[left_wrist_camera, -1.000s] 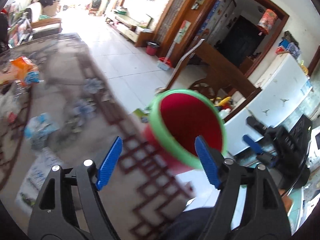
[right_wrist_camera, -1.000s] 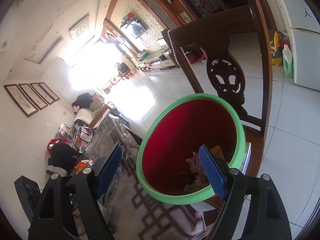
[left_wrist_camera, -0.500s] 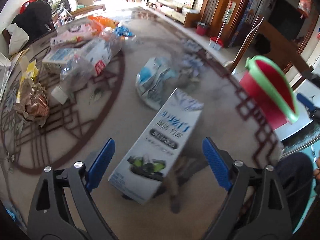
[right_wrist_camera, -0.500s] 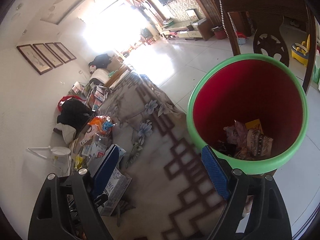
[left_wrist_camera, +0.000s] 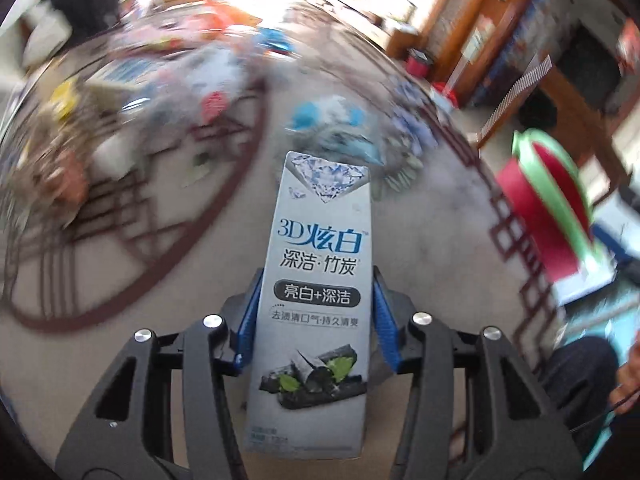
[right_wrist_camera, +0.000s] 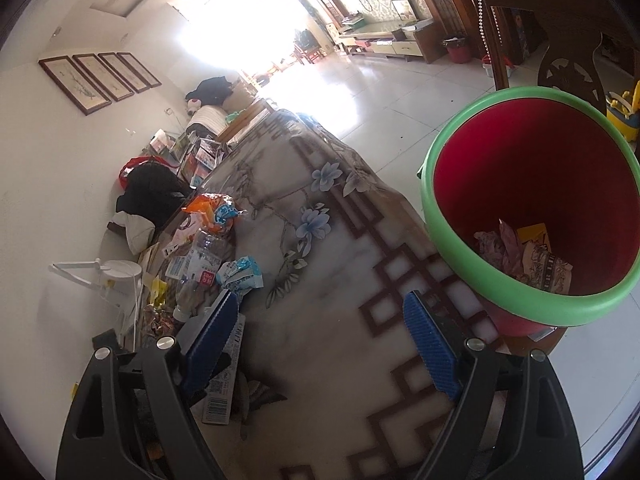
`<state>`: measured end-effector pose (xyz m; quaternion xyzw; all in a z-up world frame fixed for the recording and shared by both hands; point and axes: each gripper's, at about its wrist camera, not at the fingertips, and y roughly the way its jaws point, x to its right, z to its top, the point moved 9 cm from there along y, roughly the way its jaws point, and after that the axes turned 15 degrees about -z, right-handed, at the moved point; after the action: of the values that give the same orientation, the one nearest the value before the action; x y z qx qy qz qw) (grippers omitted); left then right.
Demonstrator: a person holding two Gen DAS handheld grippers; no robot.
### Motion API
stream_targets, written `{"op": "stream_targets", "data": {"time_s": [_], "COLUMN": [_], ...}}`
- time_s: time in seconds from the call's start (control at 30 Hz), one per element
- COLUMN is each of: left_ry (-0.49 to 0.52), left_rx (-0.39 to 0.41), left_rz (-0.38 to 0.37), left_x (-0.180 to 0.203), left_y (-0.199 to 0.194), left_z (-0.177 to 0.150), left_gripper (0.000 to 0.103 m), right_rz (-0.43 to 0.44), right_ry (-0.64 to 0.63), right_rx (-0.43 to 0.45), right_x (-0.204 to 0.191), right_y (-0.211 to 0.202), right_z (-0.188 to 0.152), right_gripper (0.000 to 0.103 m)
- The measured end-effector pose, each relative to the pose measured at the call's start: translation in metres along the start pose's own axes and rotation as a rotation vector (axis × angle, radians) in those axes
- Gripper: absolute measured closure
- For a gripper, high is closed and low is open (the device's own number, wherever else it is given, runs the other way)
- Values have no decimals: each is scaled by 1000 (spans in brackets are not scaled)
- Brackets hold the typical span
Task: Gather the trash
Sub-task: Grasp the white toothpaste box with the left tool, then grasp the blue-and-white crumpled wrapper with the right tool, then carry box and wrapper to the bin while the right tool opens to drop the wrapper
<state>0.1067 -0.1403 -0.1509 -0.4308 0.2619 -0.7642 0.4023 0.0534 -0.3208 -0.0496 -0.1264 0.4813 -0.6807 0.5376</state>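
Observation:
A grey toothpaste box (left_wrist_camera: 320, 280) with blue lettering lies lengthwise between the blue pads (left_wrist_camera: 247, 320) of my left gripper (left_wrist_camera: 316, 320). Its jaws are closing and both pads touch the box's long sides. The same box (right_wrist_camera: 224, 380) shows in the right wrist view, partly behind a finger. The red bin with a green rim (right_wrist_camera: 532, 292) stands off the table's right edge, wrappers lying in its bottom; it appears tilted at the right (left_wrist_camera: 536, 216) in the left wrist view. My right gripper (right_wrist_camera: 320, 340) hangs open over the patterned tablecloth (right_wrist_camera: 340, 264), nothing between its fingers.
More trash lies farther along the table: a crushed clear bottle (right_wrist_camera: 200, 256), a blue-and-white wrapper (right_wrist_camera: 240, 274), an orange bag (right_wrist_camera: 212, 208). A white lamp (right_wrist_camera: 116, 276) stands at the left edge. A wooden chair (right_wrist_camera: 560, 64) stands behind the bin. A person's leg (left_wrist_camera: 576, 364) is at the lower right.
My left gripper swung from the bin to the table, came down over the toothpaste box and closed its jaws onto it. The right gripper turned left, so the bin slid to the right.

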Motion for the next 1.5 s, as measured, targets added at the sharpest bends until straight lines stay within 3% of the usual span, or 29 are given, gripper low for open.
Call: {"op": "stream_targets", "data": {"time_s": [0.17,0.3,0.5,0.63,0.83,0.9,1.03,1.13,1.5], "left_ry": [-152,-244,-344,-371,-356,-362,-373,-372,-360], "left_rx": [142,223,278,277,272,268,264,266,269], "left_rz": [-51,-30,13,-8,-42,-50,-57,-55,-26], "left_x": [-13,-36,-77,-82,-74,-75,-76,-77,-77], "left_y": [-56,-79,-92,-90,-86,-83,-81,-81,-80], "left_z": [-12,-20,-22,-23,-22,-23,-23,-23,-24], "left_gripper": [56,56,56,55,55,55,55,55,55], "right_rz": [33,17,-69,-123,-134,-135,-106,-62,61], "right_ry": [-84,-300,-625,-739,-727,-724,-705,-659,-542], "right_rx": [-46,-55,-99,-159,-204,-217,-216,-225,-177], "right_x": [-41,-99,-161,-178,-183,-184,-185,-188,-161], "right_y": [19,46,108,154,186,189,186,177,92], "right_z": [-4,-4,-18,-32,-37,-39,-41,-41,-62], "right_gripper": [21,19,12,12,15,35,41,53,55]}}
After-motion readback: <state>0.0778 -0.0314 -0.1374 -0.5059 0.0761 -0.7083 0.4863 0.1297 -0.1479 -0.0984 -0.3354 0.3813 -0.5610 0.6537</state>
